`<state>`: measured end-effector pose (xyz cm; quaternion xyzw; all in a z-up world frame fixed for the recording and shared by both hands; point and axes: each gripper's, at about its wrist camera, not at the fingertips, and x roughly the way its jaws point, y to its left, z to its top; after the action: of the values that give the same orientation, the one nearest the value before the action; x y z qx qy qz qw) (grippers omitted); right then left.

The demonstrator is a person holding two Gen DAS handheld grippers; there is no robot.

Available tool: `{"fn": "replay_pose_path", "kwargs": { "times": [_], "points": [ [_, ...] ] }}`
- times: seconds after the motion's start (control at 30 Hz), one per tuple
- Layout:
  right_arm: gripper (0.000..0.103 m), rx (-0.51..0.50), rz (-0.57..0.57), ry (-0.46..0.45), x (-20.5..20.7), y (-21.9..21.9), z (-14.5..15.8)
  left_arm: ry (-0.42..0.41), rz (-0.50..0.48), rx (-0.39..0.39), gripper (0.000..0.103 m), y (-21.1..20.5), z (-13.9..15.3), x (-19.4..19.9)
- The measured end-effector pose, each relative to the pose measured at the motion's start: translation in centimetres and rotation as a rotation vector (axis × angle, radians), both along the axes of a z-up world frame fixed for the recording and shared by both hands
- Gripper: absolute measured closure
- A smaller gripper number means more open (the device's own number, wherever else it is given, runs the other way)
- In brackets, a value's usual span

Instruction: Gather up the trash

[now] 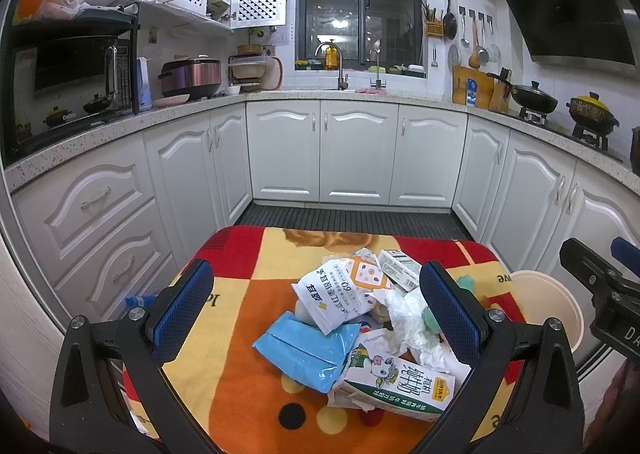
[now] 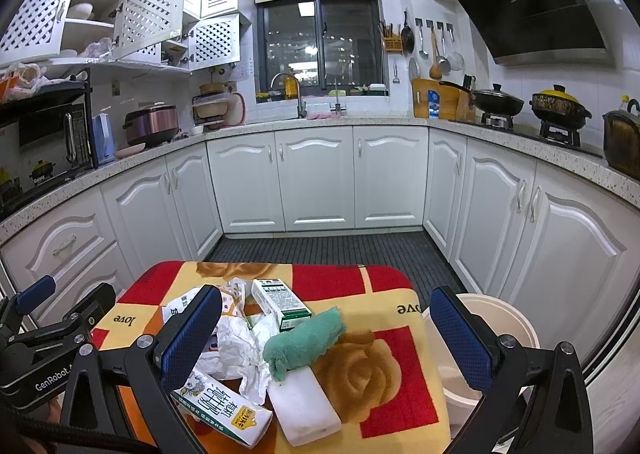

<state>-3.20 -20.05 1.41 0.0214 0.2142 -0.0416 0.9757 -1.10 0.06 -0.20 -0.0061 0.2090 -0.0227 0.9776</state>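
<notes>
The left gripper hangs over a small table draped in a red, orange and yellow blanket, its blue-padded jaws spread wide with nothing between them. Beneath it the trash lies heaped toward the middle and right of the blanket. Farthest left in the heap is a flat light-blue plastic pouch, creased and slightly puffed. Resting partly on its upper edge is a white snack bag with dark printed characters and an orange patch. In front of these a flattened milk carton lies on its side — white, with a green band and a cartoon figure. Crumpled white paper is bunched against the carton and the snack bag, and behind it sits a small white-and-green box lying flat.

From the right wrist view the same pile sits on the left half of the blanket. The right gripper is also released, jaws wide apart and empty, with the pile's right edge between them. A crumpled green cloth lies just right of the white paper, touching a white rectangular block in front of it; the small box lies just behind the cloth.

Past the blanket's right edge stands a round cream-coloured bin, open-topped, close beside the table — the right gripper's outer finger crosses in front of it.
</notes>
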Motion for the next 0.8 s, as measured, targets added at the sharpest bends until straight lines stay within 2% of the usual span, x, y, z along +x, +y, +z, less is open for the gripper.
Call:
{"fn": "replay_pose_path", "kwargs": {
  "times": [0.8],
  "points": [
    [0.0, 0.003, -0.003, 0.026, 0.3, -0.39, -0.49, 0.035, -0.011, 0.006, 0.001, -0.47, -0.4, 0.39]
  ]
}}
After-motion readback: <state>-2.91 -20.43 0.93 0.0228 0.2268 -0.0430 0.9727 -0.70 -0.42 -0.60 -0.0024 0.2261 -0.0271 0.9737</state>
